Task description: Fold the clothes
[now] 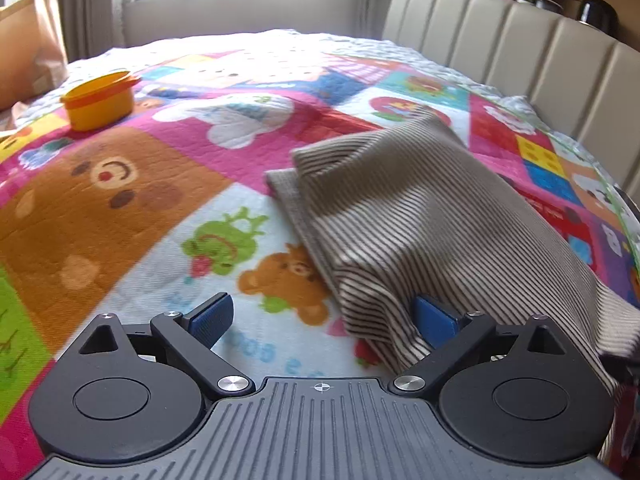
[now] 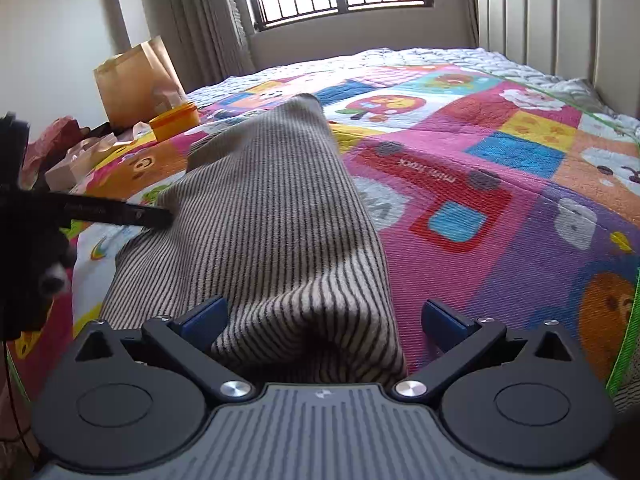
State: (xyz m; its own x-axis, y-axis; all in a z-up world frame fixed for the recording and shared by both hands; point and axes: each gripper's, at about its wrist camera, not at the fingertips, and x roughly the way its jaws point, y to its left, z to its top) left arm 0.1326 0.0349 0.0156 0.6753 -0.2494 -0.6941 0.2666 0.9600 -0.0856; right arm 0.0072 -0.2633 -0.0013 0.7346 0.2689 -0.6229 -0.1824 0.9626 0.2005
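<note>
We judge the striped garment (image 1: pixel 420 216) soft, light, best taken at its near corners; left gripper (image 1: pixel 322 318) and right gripper (image 2: pixel 324 320) jaws stand released.

Left hand-held gripper (image 1: pixel 324 318) jaws spread wide; right hand-held gripper (image 2: pixel 326 320) likewise; both angled downward.

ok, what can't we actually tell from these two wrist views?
- Striped garment: its type; near edge hidden behind the left gripper body, right side cut by the frame.
- Same garment, right wrist view: near end hidden under the right gripper.
- Yellow tub: contents, lid closed.
- Paper bag: contents not visible.
</note>
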